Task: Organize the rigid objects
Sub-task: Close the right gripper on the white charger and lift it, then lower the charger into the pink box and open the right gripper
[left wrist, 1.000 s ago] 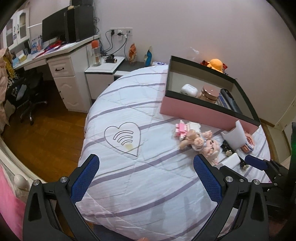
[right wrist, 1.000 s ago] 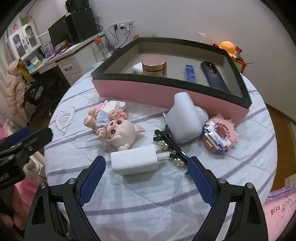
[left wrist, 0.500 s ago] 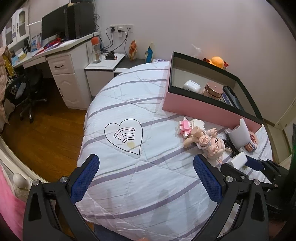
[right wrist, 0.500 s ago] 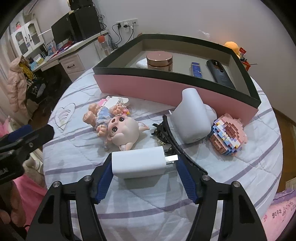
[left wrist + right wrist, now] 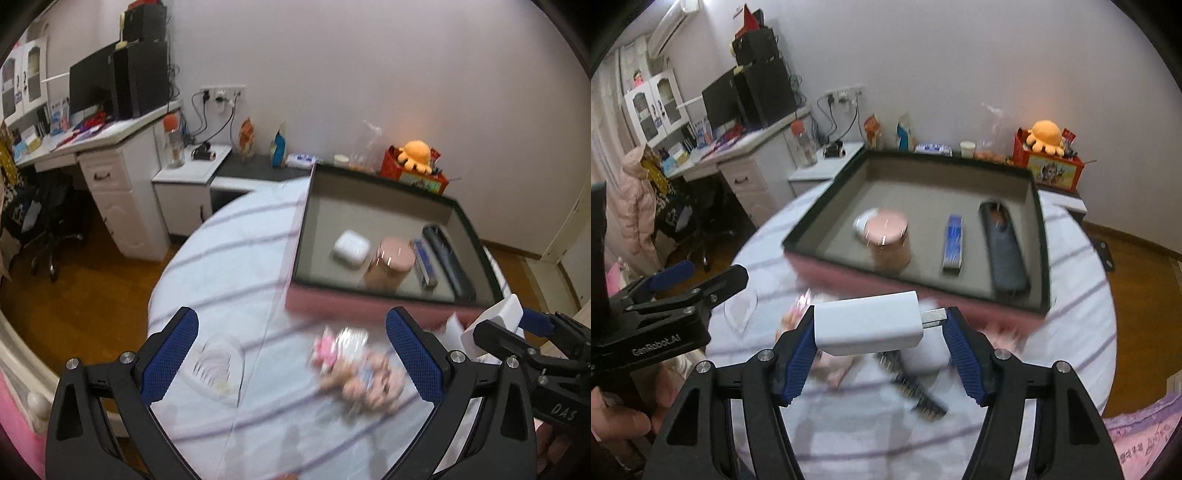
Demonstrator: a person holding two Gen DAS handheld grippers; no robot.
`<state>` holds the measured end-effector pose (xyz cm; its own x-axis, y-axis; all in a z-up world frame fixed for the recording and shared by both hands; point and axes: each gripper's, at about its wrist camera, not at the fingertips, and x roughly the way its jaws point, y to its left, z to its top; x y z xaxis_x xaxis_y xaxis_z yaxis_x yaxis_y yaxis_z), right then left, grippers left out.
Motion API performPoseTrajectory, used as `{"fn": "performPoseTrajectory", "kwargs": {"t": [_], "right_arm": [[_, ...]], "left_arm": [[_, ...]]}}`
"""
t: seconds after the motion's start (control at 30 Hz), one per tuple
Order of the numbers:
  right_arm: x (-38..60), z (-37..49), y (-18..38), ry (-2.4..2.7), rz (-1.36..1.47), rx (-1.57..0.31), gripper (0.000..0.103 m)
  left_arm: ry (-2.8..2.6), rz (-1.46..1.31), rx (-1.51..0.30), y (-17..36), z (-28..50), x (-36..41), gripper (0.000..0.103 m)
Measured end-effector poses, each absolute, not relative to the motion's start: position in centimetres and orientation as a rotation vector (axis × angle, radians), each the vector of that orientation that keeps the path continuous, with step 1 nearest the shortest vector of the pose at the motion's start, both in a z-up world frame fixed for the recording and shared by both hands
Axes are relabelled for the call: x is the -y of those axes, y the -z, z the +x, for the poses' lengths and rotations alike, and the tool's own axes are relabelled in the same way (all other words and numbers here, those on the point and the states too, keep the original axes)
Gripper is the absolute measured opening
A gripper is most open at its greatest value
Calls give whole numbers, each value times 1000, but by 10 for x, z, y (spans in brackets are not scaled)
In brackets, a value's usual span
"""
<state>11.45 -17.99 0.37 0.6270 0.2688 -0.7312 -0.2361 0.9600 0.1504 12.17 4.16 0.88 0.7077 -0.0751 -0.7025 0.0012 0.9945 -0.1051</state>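
Note:
My right gripper [image 5: 879, 343] is shut on a white charger plug [image 5: 868, 326] and holds it above the bed, just short of the pink box [image 5: 923, 291]. The box holds a pink jar [image 5: 888, 240], a blue stick [image 5: 953, 240], a dark remote [image 5: 1004, 247] and a white earbud case [image 5: 350, 246]. My left gripper [image 5: 291, 354] is open and empty over the striped bed [image 5: 229, 266]. A pig doll [image 5: 365, 376] lies between its fingers, blurred. The right gripper with the plug also shows at the right edge of the left wrist view [image 5: 517, 325].
A white cup-like object [image 5: 925, 356] and a black hair clip [image 5: 916, 391] lie on the bed below the plug. A heart patch [image 5: 218, 365] marks the bedspread. A desk [image 5: 103, 147], a nightstand [image 5: 192, 177] and an orange plush [image 5: 1047, 134] stand beyond the bed.
My right gripper has closed on the charger plug and lifted it off the bed toward the box. My left gripper has risen and turned toward the box, still open.

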Motion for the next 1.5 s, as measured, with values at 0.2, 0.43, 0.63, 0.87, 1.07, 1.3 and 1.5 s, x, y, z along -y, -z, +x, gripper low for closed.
{"fn": "performPoseTrajectory", "kwargs": {"t": [0.2, 0.43, 0.63, 0.87, 1.07, 1.3, 1.5], "right_arm": [[195, 173, -14, -262, 50, -817, 68], [199, 265, 16, -217, 56, -895, 68], [196, 309, 44, -200, 44, -971, 68], [196, 328, 60, -193, 36, -1023, 68], [191, 333, 59, -189, 16, -1042, 71], [193, 313, 39, -156, 26, -985, 84], [203, 272, 8, -145, 64, -905, 86]], "left_arm": [[37, -80, -760, -15, 171, -31, 103], [21, -37, -805, 7, 235, -17, 103], [35, -10, -854, 27, 275, -4, 103], [9, -5, -881, 36, 301, -3, 103], [-3, -12, -902, 40, 305, -7, 103], [3, -25, -865, 19, 281, -14, 103], [18, -29, -810, -8, 240, -14, 103]]}}
